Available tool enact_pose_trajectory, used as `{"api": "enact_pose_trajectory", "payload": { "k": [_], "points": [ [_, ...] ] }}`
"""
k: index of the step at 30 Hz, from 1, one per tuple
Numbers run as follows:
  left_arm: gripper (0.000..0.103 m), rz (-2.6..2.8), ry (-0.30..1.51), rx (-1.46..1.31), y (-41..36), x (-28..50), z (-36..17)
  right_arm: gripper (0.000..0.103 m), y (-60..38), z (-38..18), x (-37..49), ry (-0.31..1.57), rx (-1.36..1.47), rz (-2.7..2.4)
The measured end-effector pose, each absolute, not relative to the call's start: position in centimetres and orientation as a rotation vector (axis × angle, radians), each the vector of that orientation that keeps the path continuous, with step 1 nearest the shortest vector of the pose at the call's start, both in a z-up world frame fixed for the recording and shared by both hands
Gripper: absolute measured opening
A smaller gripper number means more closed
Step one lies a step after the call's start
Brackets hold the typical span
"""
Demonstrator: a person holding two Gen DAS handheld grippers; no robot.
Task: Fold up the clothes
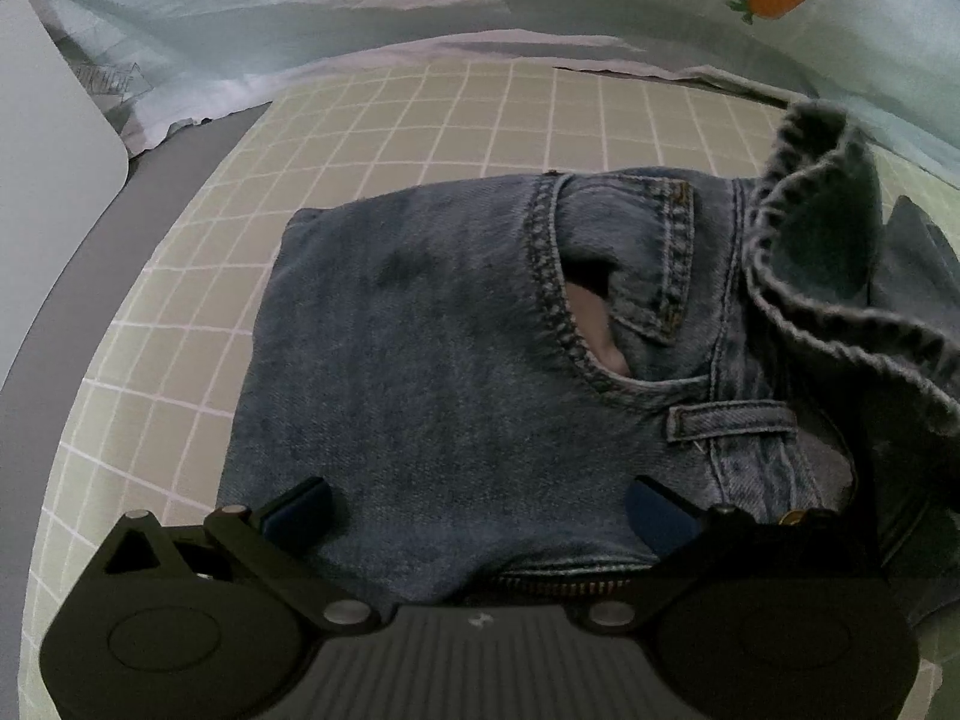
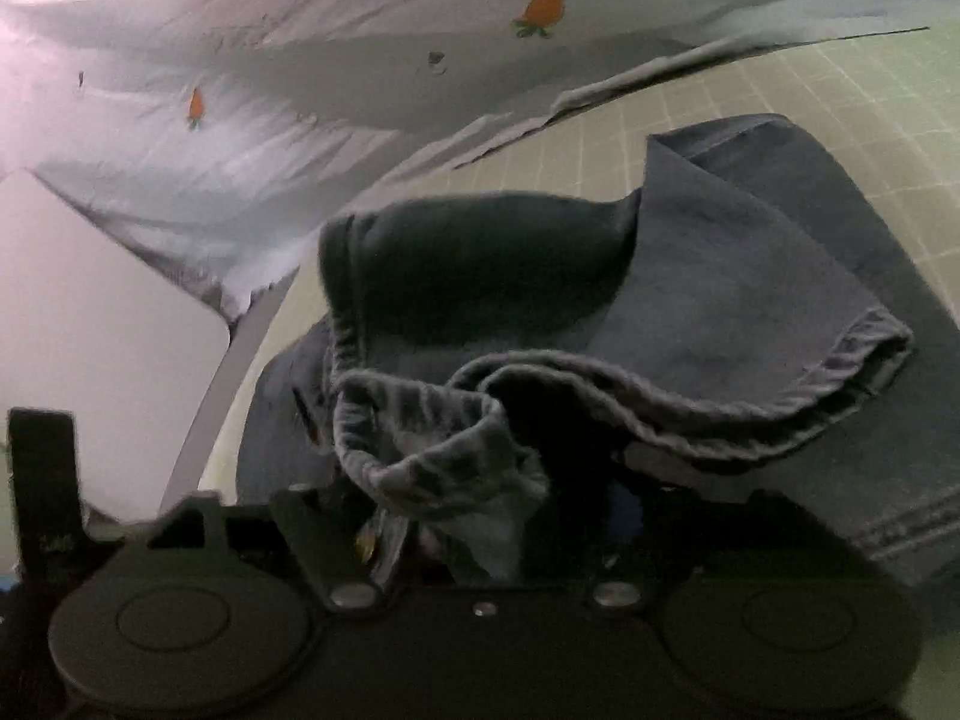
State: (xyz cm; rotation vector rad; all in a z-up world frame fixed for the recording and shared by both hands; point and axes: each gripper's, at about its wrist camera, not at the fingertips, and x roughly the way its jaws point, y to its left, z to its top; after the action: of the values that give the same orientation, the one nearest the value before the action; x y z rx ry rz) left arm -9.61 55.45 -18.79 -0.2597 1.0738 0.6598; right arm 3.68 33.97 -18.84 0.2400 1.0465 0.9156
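Observation:
A pair of blue denim jeans point(image 1: 432, 348) lies folded on a green grid mat point(image 1: 420, 120), waist and front pocket facing up. My left gripper point(image 1: 480, 510) is open, its fingers spread over the near edge of the jeans by the zipper. A hemmed leg end point(image 1: 822, 252) stands raised at the right. In the right wrist view, my right gripper point(image 2: 480, 516) is shut on the bunched leg hem of the jeans point(image 2: 444, 438), held above the rest of the jeans point(image 2: 750, 300). Its fingertips are hidden by the cloth.
A pale sheet with carrot prints point(image 1: 774, 3) lies crumpled along the back of the mat, also in the right wrist view point(image 2: 546, 0). A white rounded board point(image 1: 48, 138) sits at the left, beyond a grey mat border point(image 1: 90, 252).

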Motion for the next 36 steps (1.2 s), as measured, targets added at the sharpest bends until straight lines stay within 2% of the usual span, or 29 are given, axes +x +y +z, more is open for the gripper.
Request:
{"api": "enact_pose_trajectory", "payload": {
  "k": [2, 5, 9, 14, 17, 21, 25, 28, 30, 32, 36],
  "points": [
    [0.103, 0.662, 1.078, -0.26, 55.4, -9.5, -18.7, 0.097, 32.8, -17.9, 3.4, 1.034, 0.235, 0.874],
    [0.103, 0.665, 1.074, -0.281, 55.5, -9.5, -18.2, 0.101, 30.6, -16.8, 3.9, 0.987, 0.258, 0.817],
    [0.103, 0.669, 1.054, -0.332, 55.5, -9.8, -17.0, 0.101, 26.0, -16.3, 4.1, 0.937, 0.315, 0.656],
    [0.101, 0.628, 0.916, -0.46, 55.1, -10.7, -13.7, 0.101, 22.5, -16.7, 5.0, 0.91, 0.363, 0.504],
    [0.096, 0.563, 0.858, -0.486, 54.7, -10.1, -12.5, 0.101, 21.1, -17.3, 5.1, 0.914, 0.361, 0.457],
    [0.083, 0.461, 0.9, -0.454, 53.6, -7.7, -13.4, 0.101, 20.7, -17.8, 5.2, 0.922, 0.359, 0.446],
    [0.082, 0.389, 0.973, -0.461, 52.7, -5.6, -15.8, 0.101, 20.9, -18.2, 5.1, 0.932, 0.342, 0.457],
    [0.066, 0.407, 1.012, -0.411, 51.6, -4.7, -16.9, 0.101, 20.9, -18.4, 4.9, 0.94, 0.322, 0.461],
    [0.048, 0.435, 1.014, -0.368, 51.3, -4.8, -17.0, 0.101, 20.9, -18.3, 4.8, 0.943, 0.316, 0.464],
    [0.038, 0.454, 1.012, -0.344, 51.4, -5.1, -16.9, 0.101, 21.1, -18.2, 4.7, 0.94, 0.328, 0.478],
    [0.03, 0.454, 0.995, -0.356, 51.8, -5.7, -16.4, 0.1, 22.8, -17.5, 4.7, 0.901, 0.335, 0.532]
  ]
}}
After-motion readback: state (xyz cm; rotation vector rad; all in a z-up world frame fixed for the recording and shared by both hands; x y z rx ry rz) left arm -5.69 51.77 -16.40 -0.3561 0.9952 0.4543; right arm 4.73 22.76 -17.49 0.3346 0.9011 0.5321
